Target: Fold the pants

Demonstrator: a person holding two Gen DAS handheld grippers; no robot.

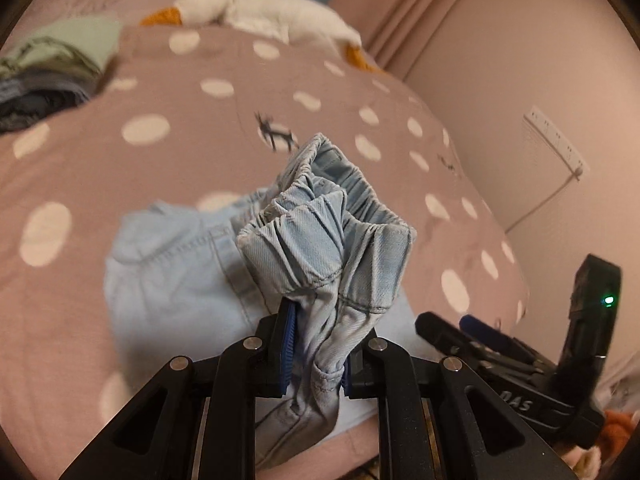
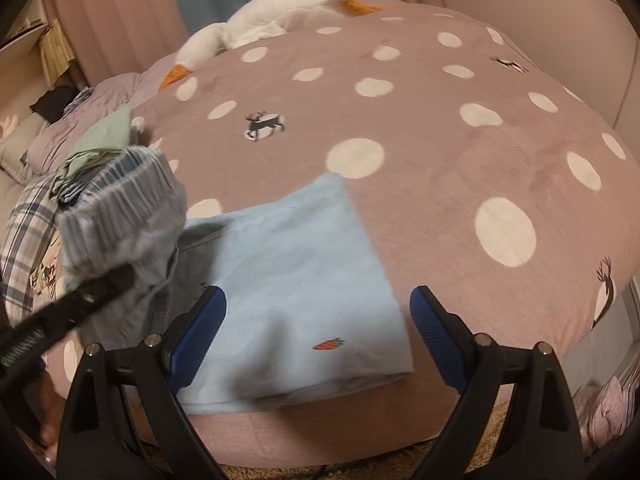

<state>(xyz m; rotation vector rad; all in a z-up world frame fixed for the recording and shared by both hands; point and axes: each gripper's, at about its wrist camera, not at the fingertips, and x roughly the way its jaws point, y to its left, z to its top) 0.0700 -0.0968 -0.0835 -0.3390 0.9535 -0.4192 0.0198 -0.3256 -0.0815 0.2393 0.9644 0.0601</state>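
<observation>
Your left gripper [image 1: 316, 354] is clamped tight on the pants [image 1: 320, 248], pinching the bunched, ribbed elastic waistband so the light denim stands up in crumpled pleats off the bed [image 1: 160, 168]. The rest of the pants lie flat and smooth on the fuzzy pink polka-dot cover, a little carrot [image 2: 329, 344] stitched on. Your right gripper [image 2: 318, 332] hangs over that flat part, ridged blue pads [image 2: 430, 328] wide apart, gripping nothing. A plush goose [image 2: 276, 16] lies at the far edge.

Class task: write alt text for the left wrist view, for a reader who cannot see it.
The left gripper is clamped on the bunched elastic waistband of light blue pants, lifting it above a pink polka-dot bedspread. The right gripper shows at lower right, and a white plush goose lies at the far edge.
</observation>
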